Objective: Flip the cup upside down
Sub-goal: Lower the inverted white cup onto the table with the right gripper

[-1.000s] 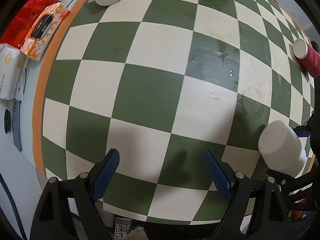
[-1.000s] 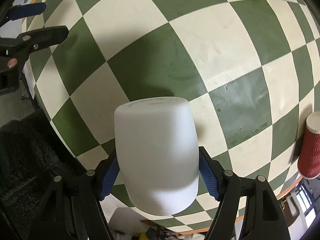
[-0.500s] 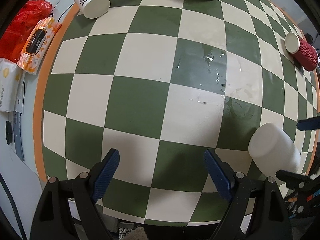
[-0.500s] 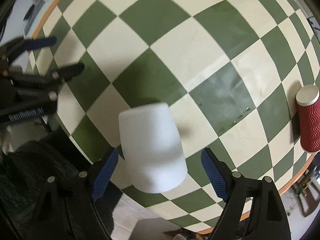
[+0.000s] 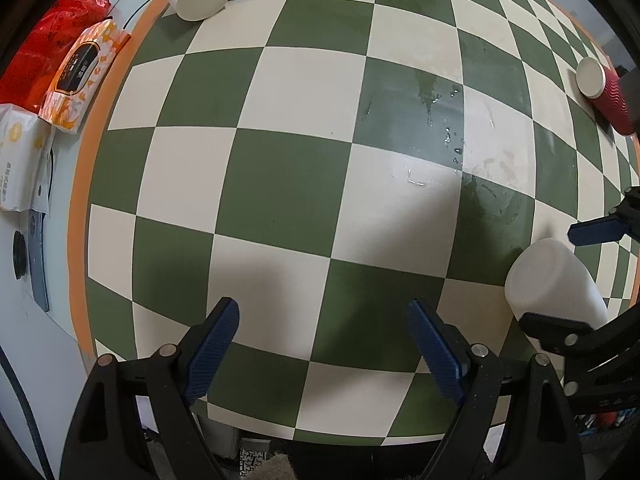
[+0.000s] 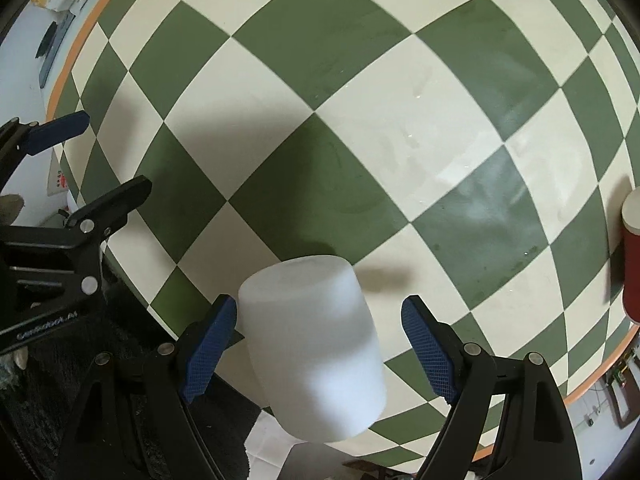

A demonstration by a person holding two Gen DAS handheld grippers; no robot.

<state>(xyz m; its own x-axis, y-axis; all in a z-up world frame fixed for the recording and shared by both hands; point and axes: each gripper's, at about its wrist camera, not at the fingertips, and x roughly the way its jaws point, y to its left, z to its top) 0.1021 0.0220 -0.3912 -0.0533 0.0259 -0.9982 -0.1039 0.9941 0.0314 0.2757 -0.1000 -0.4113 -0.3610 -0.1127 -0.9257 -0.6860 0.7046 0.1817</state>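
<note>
One frosted white plastic cup [image 6: 312, 344] stands upside down between the spread fingers of the right gripper [image 6: 318, 344]; the left gripper [image 5: 324, 344] is spread wide too, holding nothing, and a red ribbed paper cup [image 5: 606, 94] lies far aside.

Light: bright, even, diffuse.
Shadows: soft, dark patches on the table [image 5: 280, 184] near the bottom edge.
Glare: sheen on wet squares.
Blur: cup [image 6: 316, 344] soft in the right view.
Distortion: strong fisheye bowing, black corners.
</note>
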